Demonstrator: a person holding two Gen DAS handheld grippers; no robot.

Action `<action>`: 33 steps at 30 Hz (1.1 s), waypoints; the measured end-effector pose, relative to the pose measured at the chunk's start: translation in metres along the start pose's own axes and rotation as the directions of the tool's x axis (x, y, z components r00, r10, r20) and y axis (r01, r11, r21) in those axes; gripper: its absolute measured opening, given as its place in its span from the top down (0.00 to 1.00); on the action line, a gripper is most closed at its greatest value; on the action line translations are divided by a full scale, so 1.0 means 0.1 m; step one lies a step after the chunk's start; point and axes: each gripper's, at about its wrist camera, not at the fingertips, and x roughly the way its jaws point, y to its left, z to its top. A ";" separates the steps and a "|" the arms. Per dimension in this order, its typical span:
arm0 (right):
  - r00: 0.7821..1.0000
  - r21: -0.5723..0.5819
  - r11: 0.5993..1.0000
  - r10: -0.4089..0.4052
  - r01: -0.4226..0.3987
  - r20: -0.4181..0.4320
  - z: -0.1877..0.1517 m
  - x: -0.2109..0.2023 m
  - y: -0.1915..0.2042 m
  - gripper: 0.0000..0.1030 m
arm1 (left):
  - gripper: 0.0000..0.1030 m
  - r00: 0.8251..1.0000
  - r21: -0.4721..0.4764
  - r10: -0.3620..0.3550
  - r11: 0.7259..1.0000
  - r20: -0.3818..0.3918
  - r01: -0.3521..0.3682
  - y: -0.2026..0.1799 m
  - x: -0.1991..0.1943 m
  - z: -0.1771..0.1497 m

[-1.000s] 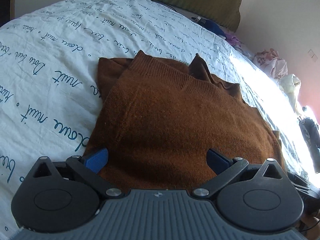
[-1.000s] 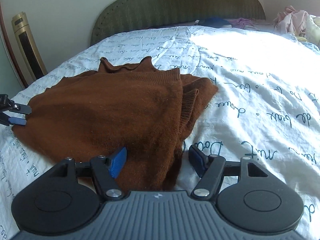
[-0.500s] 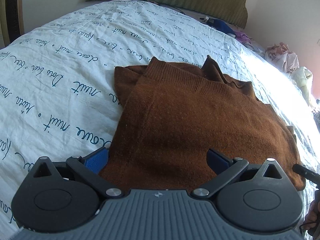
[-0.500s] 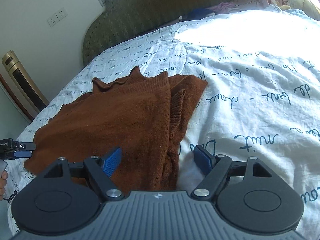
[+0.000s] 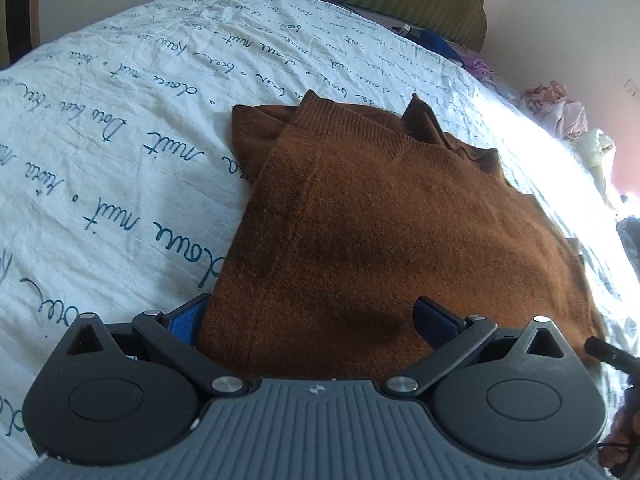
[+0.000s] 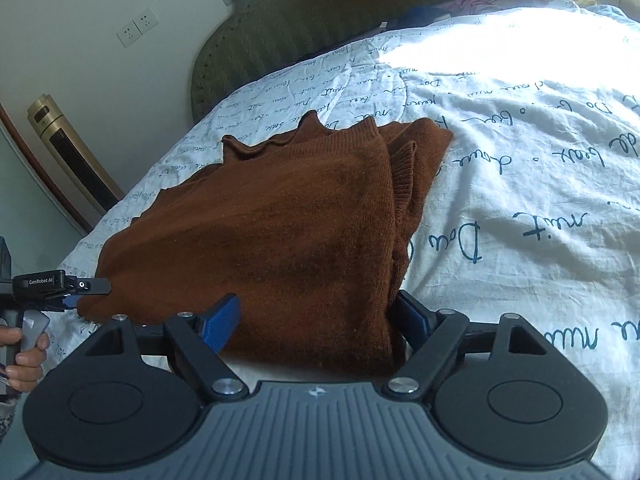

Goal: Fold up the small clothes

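Observation:
A brown knitted sweater [image 5: 380, 232] lies folded on the white bed sheet [image 5: 120, 168] with blue script. My left gripper [image 5: 312, 316] is open over the sweater's near edge, its blue pads [image 5: 188, 320] wide apart and not pressing the knit. From the right wrist view, the left gripper [image 6: 82, 294] sits at the sweater's [image 6: 280, 232] near left corner, held by a hand [image 6: 24, 348]. My right gripper [image 6: 316, 318] is opening. The sweater's folded near right edge lies between its pads [image 6: 222, 320], and nothing is pinched.
A green padded headboard [image 6: 320, 12] closes the far end of the bed. Loose clothes [image 5: 560, 108] are piled at the far right side. A gold tower appliance [image 6: 68, 152] stands by the wall left of the bed, under wall sockets [image 6: 138, 32].
The right gripper's jaws have spread wider and its view has rolled, tilting the bed. The sweater lies in the same fold. The left gripper stays wide over the near edge.

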 end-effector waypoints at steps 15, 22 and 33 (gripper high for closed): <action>0.954 0.256 0.919 0.297 -0.298 0.046 0.05 0.09 -0.33 0.19 | 0.06 0.771 -0.551 -0.633 0.620 0.068 0.558 0.89 0.25 0.15; 0.967 0.252 0.934 0.253 -0.252 0.027 0.02 0.27 -0.19 0.88 | 0.89 0.844 -0.524 -0.531 0.741 -0.075 0.420 0.83 0.41 0.12; 0.977 0.084 0.976 0.196 -0.202 0.082 0.02 -0.10 0.23 0.94 | 0.91 0.887 -0.406 -0.460 0.820 -0.048 0.403 0.88 0.08 0.27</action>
